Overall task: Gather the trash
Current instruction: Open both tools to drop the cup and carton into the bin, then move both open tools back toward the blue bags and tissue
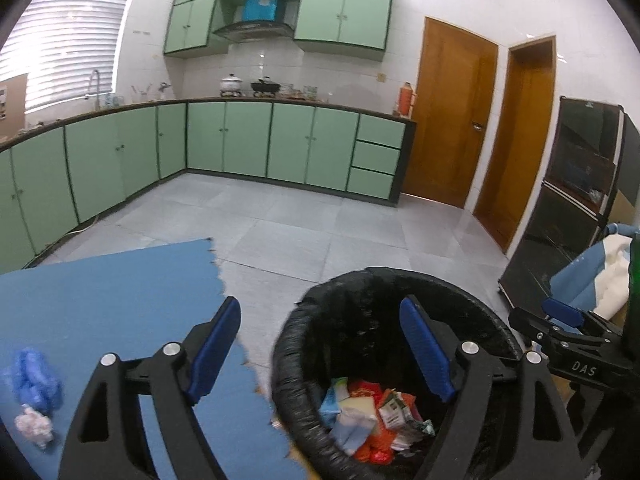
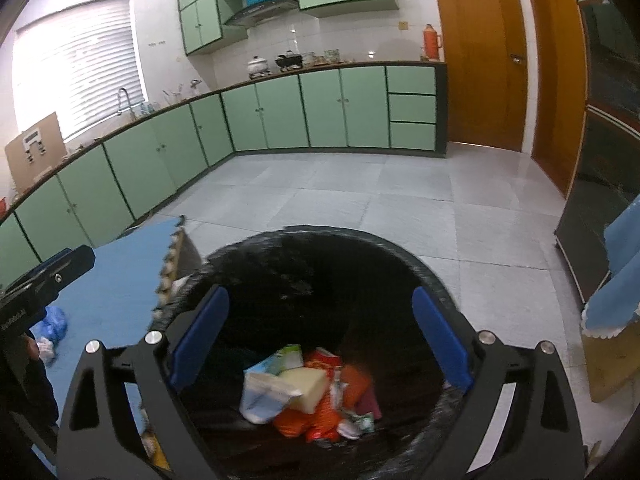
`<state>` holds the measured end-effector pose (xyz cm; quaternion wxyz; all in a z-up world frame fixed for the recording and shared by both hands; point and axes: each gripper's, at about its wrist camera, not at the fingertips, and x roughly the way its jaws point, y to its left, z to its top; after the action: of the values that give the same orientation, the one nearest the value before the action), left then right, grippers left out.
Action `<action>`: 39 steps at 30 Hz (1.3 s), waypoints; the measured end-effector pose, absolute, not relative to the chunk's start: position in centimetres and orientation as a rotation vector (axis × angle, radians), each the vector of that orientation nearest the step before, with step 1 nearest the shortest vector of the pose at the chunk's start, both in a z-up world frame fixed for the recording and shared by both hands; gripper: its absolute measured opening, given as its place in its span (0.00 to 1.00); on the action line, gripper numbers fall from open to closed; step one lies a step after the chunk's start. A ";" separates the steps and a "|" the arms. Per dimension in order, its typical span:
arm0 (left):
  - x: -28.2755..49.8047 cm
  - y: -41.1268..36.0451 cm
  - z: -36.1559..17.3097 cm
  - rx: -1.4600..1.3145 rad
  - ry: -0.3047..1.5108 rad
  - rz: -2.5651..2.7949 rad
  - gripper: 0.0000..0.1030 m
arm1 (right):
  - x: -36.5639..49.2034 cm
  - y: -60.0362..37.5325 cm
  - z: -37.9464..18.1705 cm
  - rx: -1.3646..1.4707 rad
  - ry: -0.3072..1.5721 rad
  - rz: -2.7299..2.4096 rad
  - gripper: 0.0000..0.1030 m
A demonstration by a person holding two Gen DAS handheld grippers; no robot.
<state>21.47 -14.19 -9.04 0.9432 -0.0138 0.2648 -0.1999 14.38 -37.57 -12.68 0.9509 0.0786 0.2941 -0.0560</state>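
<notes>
Item: left gripper (image 1: 322,350). Your jaws stand wide apart with nothing between them, one finger over the blue mat (image 1: 112,292), the other over the trash bin (image 1: 496,320).

Item: right gripper (image 2: 320,340). Your jaws are spread wide and empty, both fingers hanging over the bin's mouth.

Item: binned trash (image 2: 308,392). Wrappers, a pale block and orange packets lie at the bottom of the black liner.

Item: uncollected trash. A blue crumpled bag (image 1: 34,376) and a white crumpled wad (image 1: 34,426) lie touching each other on the mat, well apart from the bin.

Risks, as judgement:
- Both pieces are soft and flat-lying; if you close too high, the pads may slide over them and come up empty.
- They touch, so pinching one may drag the other off the mat.
- The liner rim sits loose; a finger swung across it could snag and pull the bag in.

Views compared: the left wrist view shows both remaining pieces clearly and your right gripper at its edge. The right wrist view shows the bin's whole interior, but the leftover trash only partly, behind your left gripper's body.
</notes>
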 end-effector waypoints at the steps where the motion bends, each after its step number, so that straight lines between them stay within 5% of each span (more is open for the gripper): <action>1: 21.2 -13.3 -8.9 -0.030 0.538 -0.395 0.78 | 14.3 -36.8 -12.5 0.158 0.596 -0.100 0.88; 20: 15.8 2.9 -9.8 -0.017 0.516 -0.072 0.78 | 14.6 -20.5 -12.6 0.090 0.603 0.113 0.88; 39: 17.4 12.0 -17.6 -0.062 0.692 0.119 0.78 | 18.4 -9.9 -17.7 -0.013 0.680 0.235 0.84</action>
<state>17.40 12.00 -17.62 0.9385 -0.0303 0.3391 0.0581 18.43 -9.93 -17.72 0.9359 -0.0062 0.3328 0.1149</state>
